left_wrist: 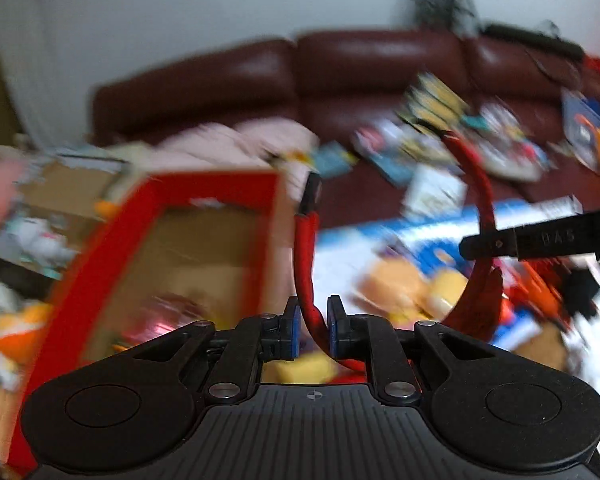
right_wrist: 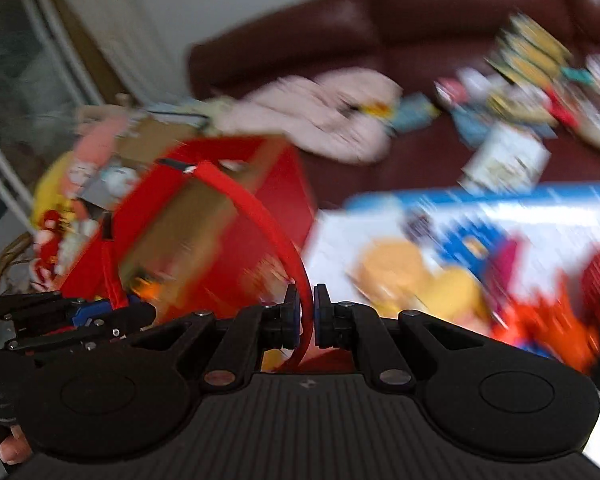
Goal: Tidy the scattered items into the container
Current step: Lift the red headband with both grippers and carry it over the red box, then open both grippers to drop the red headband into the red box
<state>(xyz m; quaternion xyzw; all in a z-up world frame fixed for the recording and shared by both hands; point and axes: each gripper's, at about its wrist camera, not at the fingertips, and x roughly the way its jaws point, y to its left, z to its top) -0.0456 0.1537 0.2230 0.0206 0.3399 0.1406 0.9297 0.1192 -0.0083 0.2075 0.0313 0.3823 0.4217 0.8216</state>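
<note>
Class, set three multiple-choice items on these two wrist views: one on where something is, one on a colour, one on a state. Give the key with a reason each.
1. Where does the red box lie relative to the dark red sofa?
A. In front of it
B. On its backrest
C. Behind it

2. What colour is the curved strap held by both tongs?
A. Green
B. Red
C. White

3. What state are the left tongs in?
A. Wide open, holding nothing
B. Shut on the strap
C. Out of view

Key: 1 A, the box sits nearer the camera than the sofa. 2 B, the strap shows red in both views. 3 B, the pads press the strap; the right tongs grip it likewise.
</note>
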